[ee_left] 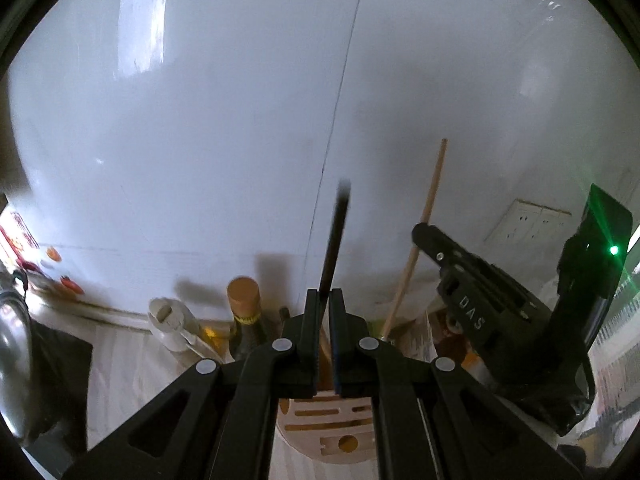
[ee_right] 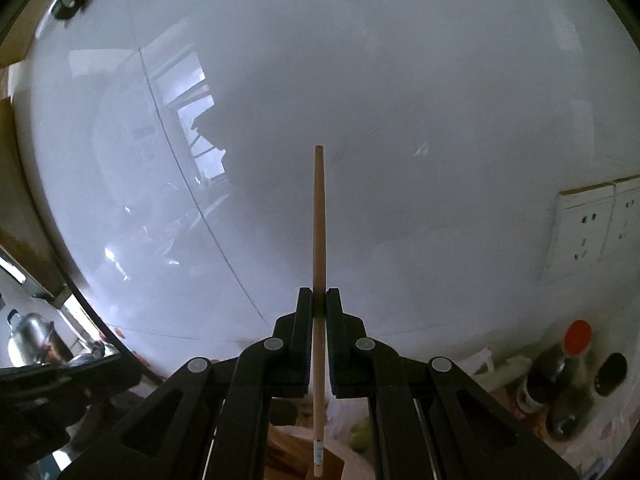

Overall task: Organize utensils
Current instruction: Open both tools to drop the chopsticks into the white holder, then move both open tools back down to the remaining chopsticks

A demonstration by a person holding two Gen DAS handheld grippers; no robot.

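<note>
My left gripper (ee_left: pixel 324 300) is shut on a thin black utensil handle (ee_left: pixel 335 236) that stands upright above a round wooden utensil holder (ee_left: pixel 332 436) with slots in its top. My right gripper (ee_right: pixel 319 300) is shut on a light wooden chopstick (ee_right: pixel 319 216), held upright, its lower end over the wooden holder (ee_right: pixel 348 456). In the left wrist view the right gripper (ee_left: pixel 424 232) shows at the right, with the chopstick (ee_left: pixel 434 184) slanting up through it.
A white glossy wall fills both views. Bottles stand behind the holder: a brown-capped one (ee_left: pixel 244 300) and a white one (ee_left: pixel 172 320). A red-capped dark bottle (ee_right: pixel 560 376) stands at the right. Wall sockets (ee_right: pixel 592 224) and a metal kettle (ee_right: pixel 32 336) show at the sides.
</note>
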